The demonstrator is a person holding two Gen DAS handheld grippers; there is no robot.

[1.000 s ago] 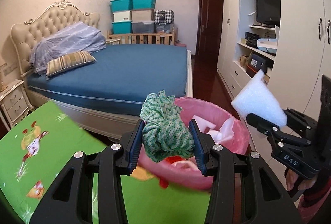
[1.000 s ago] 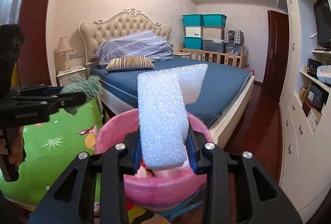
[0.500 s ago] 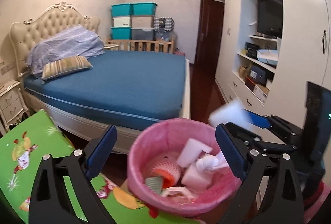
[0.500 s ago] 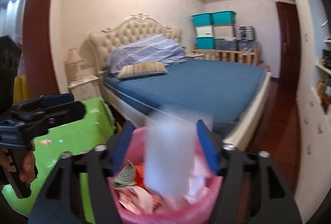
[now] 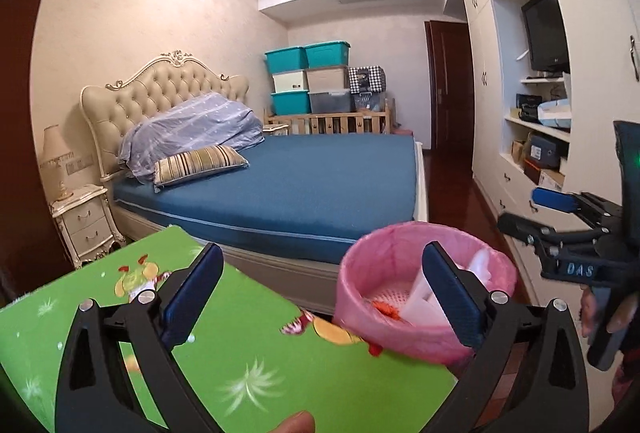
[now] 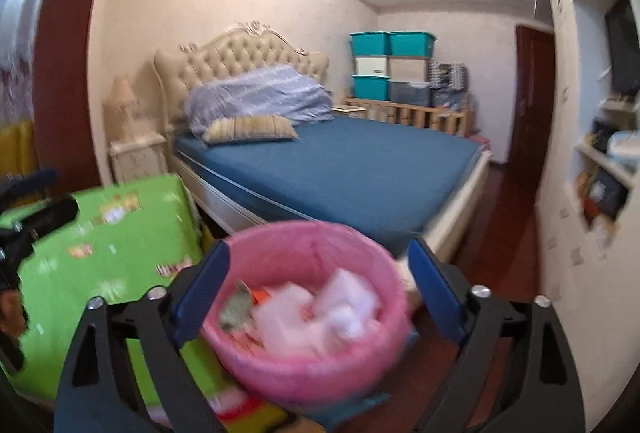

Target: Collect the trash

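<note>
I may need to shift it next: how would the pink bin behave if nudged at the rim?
The pink bin probably slides or tips easily: it holds only light-looking foam pieces and a rag. Its thin liner looks likely to crumple under a pad.

Right wrist view motion-blurred: trash in pink bin (image 6: pixel 312 361) reads as white and grey-green smears. Left wrist view: right finger hides part of bin contents.

Our left gripper (image 5: pixel 320 293) has black plastic arms, blue pads, silver screws; the right gripper (image 6: pixel 318 289) matches, though blurred, and bears "DAS" lettering.
</note>
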